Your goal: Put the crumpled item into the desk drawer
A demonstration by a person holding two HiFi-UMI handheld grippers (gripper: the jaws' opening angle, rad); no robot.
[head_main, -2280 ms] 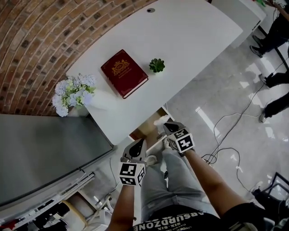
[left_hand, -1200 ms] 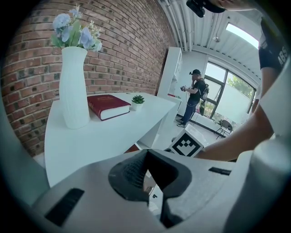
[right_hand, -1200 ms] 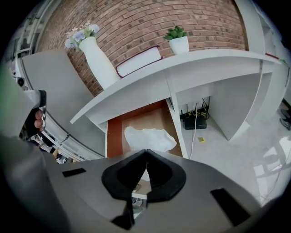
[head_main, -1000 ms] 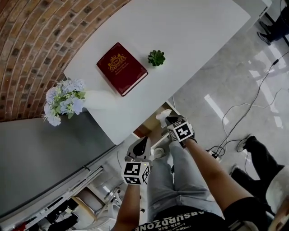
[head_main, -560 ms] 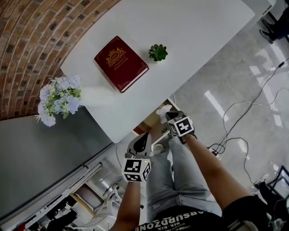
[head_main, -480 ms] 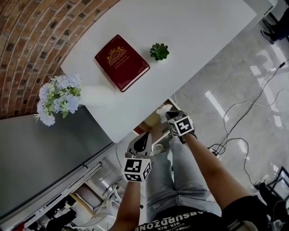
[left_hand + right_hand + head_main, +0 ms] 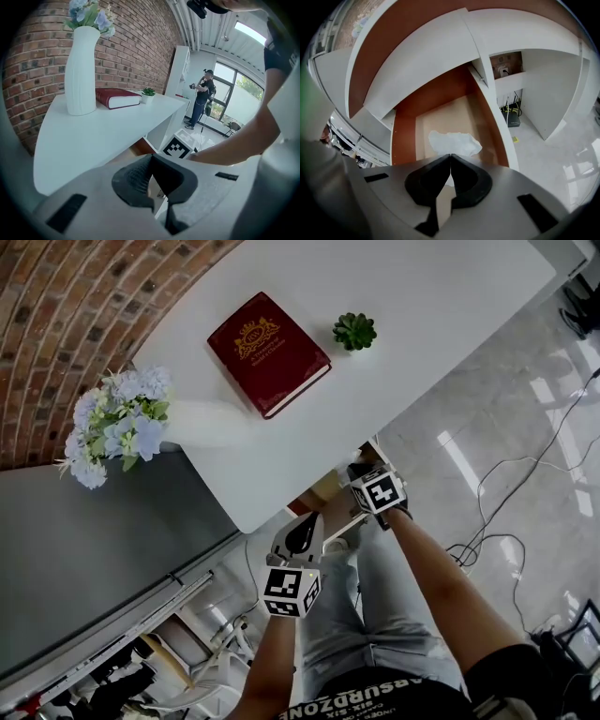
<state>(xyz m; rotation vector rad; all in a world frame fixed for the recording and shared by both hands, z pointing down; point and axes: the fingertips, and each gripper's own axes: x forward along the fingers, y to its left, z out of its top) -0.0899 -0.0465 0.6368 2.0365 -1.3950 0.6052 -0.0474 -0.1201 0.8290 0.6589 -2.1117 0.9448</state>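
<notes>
The crumpled item is a wad of white paper [image 7: 454, 143]. It hangs over the open desk drawer [image 7: 440, 112], whose inside is brown, and my right gripper [image 7: 450, 157] is shut on its near end. In the head view the right gripper [image 7: 362, 471] reaches under the front edge of the white desk [image 7: 422, 306], above the drawer [image 7: 323, 491]; the paper is hidden there. My left gripper [image 7: 305, 524] hangs lower left of the drawer, over the person's thigh. Its jaws [image 7: 151, 161] are shut with nothing between them.
On the desk lie a red book [image 7: 268, 352] and a small green plant [image 7: 354, 331], with a white vase of flowers [image 7: 112, 423] at the left end. A grey cabinet top [image 7: 84, 559] adjoins the desk. Cables [image 7: 506, 484] trail on the floor. A person [image 7: 202, 101] stands far back.
My right gripper has moved a little forward, under the desk edge and over the drawer. The paper that showed at its tip in the head view is now hidden. The left gripper has barely moved.
</notes>
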